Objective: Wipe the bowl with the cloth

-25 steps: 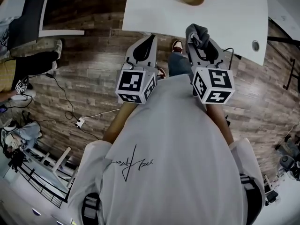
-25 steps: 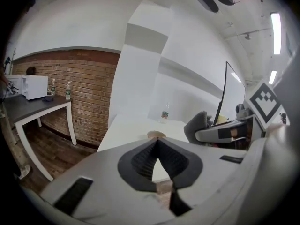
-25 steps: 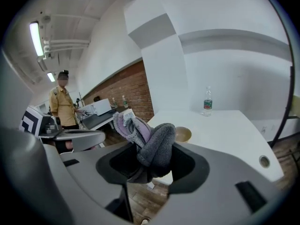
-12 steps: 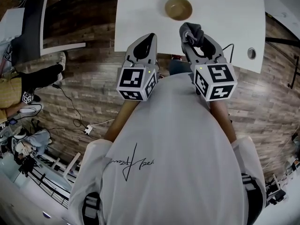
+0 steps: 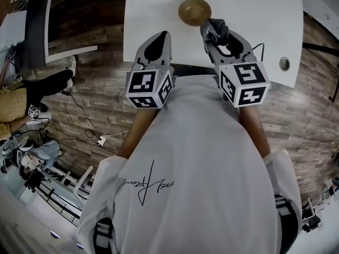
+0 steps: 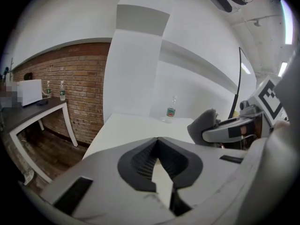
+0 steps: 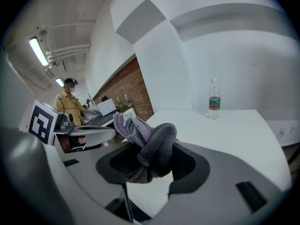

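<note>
Bowl (image 5: 192, 10) edge hidden behind cloth (image 5: 218, 29) grasped in right gripper (image 5: 213, 35) fingers; left gripper (image 5: 163, 34) fingers clenched, empty.

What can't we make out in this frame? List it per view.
Bowl: not made out in either gripper view, gripper bodies fill the foreground; head view too small to show its inside.
Cloth touching the bowl or not: head view, they meet edge to edge, no height cue.
Right gripper pads: right gripper view, cloth covers them.
Bottle label: both gripper views, too small.
</note>
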`<state>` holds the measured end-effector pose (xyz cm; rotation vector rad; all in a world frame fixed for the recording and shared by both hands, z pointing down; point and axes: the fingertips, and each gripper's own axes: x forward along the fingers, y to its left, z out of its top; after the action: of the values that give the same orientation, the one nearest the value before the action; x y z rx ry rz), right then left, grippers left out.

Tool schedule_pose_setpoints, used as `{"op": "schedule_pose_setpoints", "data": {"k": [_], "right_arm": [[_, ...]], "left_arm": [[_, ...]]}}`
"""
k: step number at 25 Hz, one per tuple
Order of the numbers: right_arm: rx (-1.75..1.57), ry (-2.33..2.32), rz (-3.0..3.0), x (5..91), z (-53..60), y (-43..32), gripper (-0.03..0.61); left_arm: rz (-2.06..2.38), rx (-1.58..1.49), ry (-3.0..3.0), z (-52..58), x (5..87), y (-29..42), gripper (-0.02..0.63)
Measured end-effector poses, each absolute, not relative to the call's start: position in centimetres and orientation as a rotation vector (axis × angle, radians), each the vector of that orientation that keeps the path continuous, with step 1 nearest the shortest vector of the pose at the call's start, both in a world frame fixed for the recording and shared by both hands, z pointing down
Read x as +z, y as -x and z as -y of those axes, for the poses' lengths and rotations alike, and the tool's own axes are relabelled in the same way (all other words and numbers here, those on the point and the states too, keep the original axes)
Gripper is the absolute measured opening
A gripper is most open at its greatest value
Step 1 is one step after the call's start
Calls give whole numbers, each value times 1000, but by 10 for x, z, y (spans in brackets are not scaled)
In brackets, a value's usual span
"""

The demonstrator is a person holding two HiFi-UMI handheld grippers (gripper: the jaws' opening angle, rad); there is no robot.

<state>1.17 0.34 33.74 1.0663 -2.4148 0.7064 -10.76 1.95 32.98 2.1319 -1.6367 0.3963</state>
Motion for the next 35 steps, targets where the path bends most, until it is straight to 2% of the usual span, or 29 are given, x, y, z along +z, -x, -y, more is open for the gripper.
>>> {"op": "schedule_pose_setpoints", "data": {"k": [11,12,13,19,22,35], "right_arm": [[693,-1044,2339,365,10,-33,178],[691,-1047,2336,367,12,-34,178],[688,-1051,2335,368,15,-35,178],[714,-1063,2312,379,26,-35,178],[718,-1104,2291,383,36,-39,178],[771,-1108,2206,410,56,-37,178]], "left_arm": [[1585,418,-2088,-4,354,106,-15],[1570,416,-2094,-2,356,104,-9],[1558,422,-2100,1,358,103,31],[1534,474,-2089,15,371,108,37],[1495,450,-2078,24,375,105,88],[1394,584,-2071,46,409,100,91]]}}
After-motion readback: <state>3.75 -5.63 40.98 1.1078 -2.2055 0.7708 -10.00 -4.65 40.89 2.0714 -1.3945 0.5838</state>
